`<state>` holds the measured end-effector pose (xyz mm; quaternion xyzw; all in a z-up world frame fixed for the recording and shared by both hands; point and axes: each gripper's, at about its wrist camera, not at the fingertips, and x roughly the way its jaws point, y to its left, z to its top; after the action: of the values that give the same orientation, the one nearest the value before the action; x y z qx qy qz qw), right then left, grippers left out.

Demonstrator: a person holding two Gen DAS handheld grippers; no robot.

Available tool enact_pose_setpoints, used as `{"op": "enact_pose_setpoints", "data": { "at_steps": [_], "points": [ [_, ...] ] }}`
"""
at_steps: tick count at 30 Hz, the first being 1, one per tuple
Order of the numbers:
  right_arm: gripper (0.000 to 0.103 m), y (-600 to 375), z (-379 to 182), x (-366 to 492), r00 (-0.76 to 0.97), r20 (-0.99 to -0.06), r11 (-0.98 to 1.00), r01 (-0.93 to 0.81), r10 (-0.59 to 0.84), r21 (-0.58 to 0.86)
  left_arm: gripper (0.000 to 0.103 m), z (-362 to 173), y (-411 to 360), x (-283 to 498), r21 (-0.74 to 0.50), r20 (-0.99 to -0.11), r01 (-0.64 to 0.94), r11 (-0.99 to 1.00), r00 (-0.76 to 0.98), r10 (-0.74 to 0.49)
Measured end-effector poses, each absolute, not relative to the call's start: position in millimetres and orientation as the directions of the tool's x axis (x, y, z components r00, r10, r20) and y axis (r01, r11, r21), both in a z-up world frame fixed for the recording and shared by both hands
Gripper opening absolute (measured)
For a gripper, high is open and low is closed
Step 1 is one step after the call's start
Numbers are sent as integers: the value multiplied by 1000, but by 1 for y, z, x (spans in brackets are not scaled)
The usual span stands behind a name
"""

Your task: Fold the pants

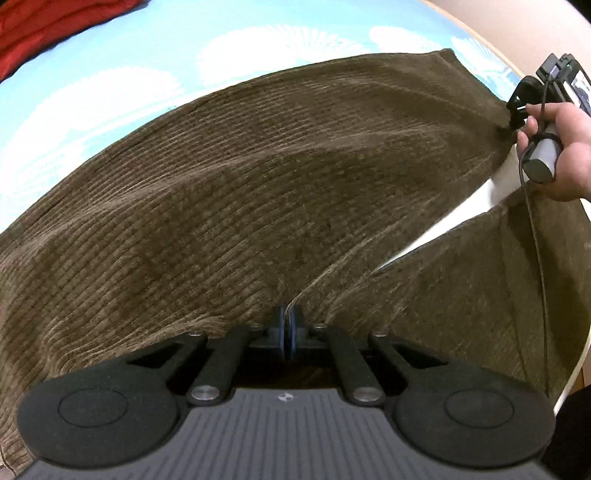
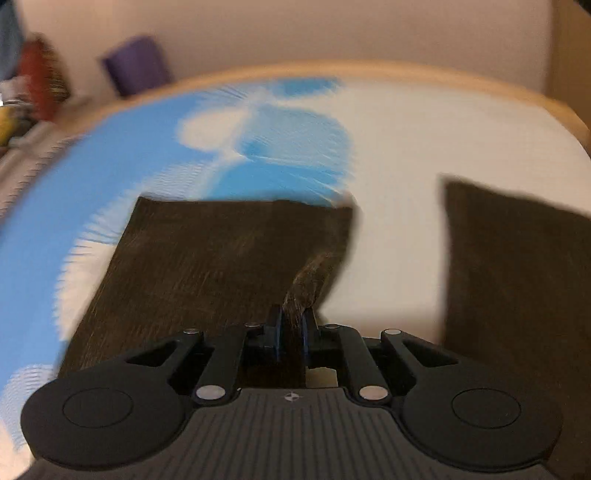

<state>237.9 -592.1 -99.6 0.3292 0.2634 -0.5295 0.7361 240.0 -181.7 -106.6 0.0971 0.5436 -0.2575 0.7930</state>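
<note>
Brown corduroy pants (image 1: 280, 192) lie spread on a bed with a blue and white sheet (image 1: 122, 66). My left gripper (image 1: 287, 314) is shut on the cloth's near edge, where one leg splits from the other leg (image 1: 461, 280). My right gripper (image 1: 511, 118), held in a hand, pinches the far right corner of the lifted leg. In the blurred right wrist view, the right gripper (image 2: 291, 317) is shut on a bunched fold of the pants (image 2: 207, 258); the other leg (image 2: 517, 280) lies to the right.
A red cloth (image 1: 44, 26) lies at the bed's far left corner. A wooden bed frame edge (image 2: 332, 72) runs along the far side. A purple object (image 2: 135, 64) and clutter stand beyond the bed. A cable (image 1: 537, 236) hangs from the right gripper.
</note>
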Motion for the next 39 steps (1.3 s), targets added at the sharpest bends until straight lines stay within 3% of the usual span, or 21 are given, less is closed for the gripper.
{"op": "enact_pose_setpoints", "data": {
  "at_steps": [2,3,8,10,12,13,14,16,19,22,26,30,34,39],
  "points": [
    [22,-596,-101,238,287,-741,221,957,-608,189,4,-105,-184,243,-125,-914,522,844,270,-303],
    [22,-597,-102,240,290,-742,243,954,-605,175,6,-106,-185,242,-120,-915,532,838,269,-301],
    [12,-608,-104,240,307,-733,295,943,-606,151,19,-96,-181,244,-134,-919,559,819,240,-314],
    [12,-611,-102,237,304,-735,298,944,-607,145,32,-91,-175,246,-138,-914,565,813,243,-324],
    [15,-606,-101,240,295,-736,325,940,-610,107,37,-82,-167,246,-137,-904,575,807,260,-339],
    [20,-602,-101,243,288,-731,355,932,-618,66,42,-76,-165,245,-139,-897,576,806,271,-348],
    [33,-597,-101,244,278,-720,378,926,-636,24,45,-71,-160,245,-140,-891,575,806,282,-357],
    [43,-588,-95,239,268,-707,377,926,-654,2,47,-59,-151,244,-137,-874,571,810,315,-370],
    [43,-572,-66,226,322,-658,369,927,-681,72,50,-40,-132,245,-130,-851,535,835,371,-371],
    [45,-541,-24,213,460,-562,487,866,-688,113,54,-20,-109,242,-140,-818,485,863,435,-377],
    [47,-492,33,182,683,-475,683,700,-556,207,55,5,-76,228,-115,-765,437,892,534,-361],
    [50,-433,80,141,852,-398,873,444,-341,201,54,27,-44,203,-68,-699,404,912,633,-332],
    [52,-379,103,93,921,-346,959,243,-180,148,30,50,-12,170,-48,-690,374,926,658,-301],
    [52,-344,93,39,922,-384,975,120,-41,185,28,68,32,100,-2,-637,376,927,714,-291]
  ]
}}
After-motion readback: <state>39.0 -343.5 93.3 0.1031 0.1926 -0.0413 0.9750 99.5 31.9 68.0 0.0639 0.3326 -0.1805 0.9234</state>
